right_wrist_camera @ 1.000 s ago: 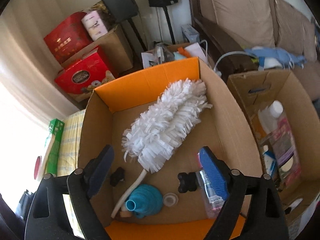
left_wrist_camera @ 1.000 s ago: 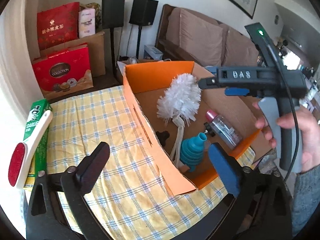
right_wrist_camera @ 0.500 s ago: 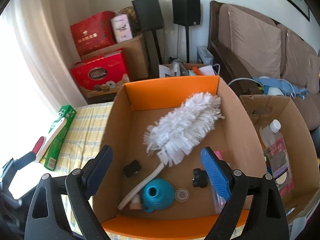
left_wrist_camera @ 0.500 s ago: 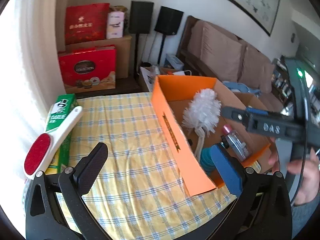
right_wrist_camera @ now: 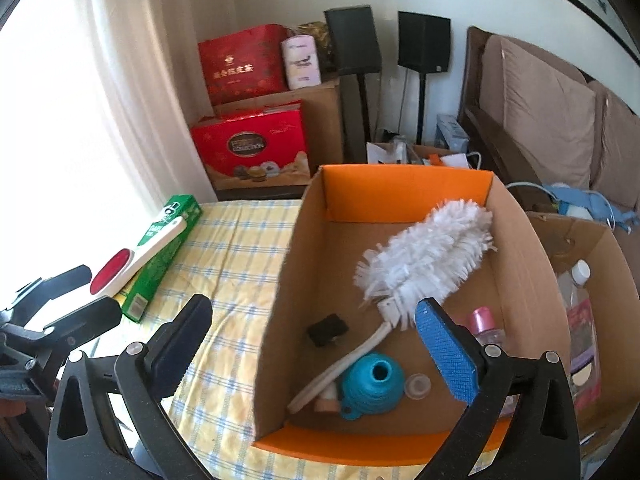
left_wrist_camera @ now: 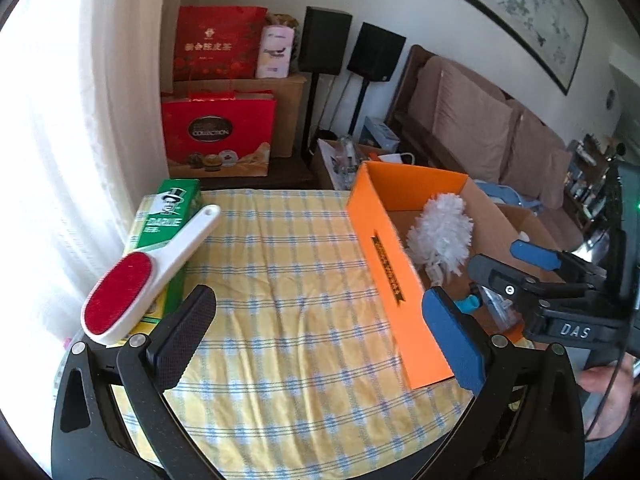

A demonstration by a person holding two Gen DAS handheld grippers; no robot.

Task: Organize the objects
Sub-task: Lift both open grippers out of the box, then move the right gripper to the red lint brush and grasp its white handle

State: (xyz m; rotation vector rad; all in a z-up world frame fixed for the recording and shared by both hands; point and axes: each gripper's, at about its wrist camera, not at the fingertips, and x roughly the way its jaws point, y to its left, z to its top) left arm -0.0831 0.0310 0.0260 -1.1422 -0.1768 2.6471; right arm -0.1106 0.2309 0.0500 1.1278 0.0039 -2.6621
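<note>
orange-walled cardboard box [right_wrist_camera: 404,196] is taken as landmark. inside it, collected for tidying: white duster [right_wrist_camera: 428,256], teal funnel [right_wrist_camera: 372,384], pink-capped bottle [right_wrist_camera: 486,322]. left of the box, still unsorted, a lint brush [left_wrist_camera: 148,272] is propped on a green carton [left_wrist_camera: 168,224]. right gripper [right_wrist_camera: 312,344]: jaws just opened wide, nothing between. left gripper [left_wrist_camera: 320,332]: spread, nothing held.

Yellow-checked tablecloth [left_wrist_camera: 288,280] — orange box [right_wrist_camera: 404,188], white duster [right_wrist_camera: 428,256], red-padded lint brush [left_wrist_camera: 120,296].
</note>
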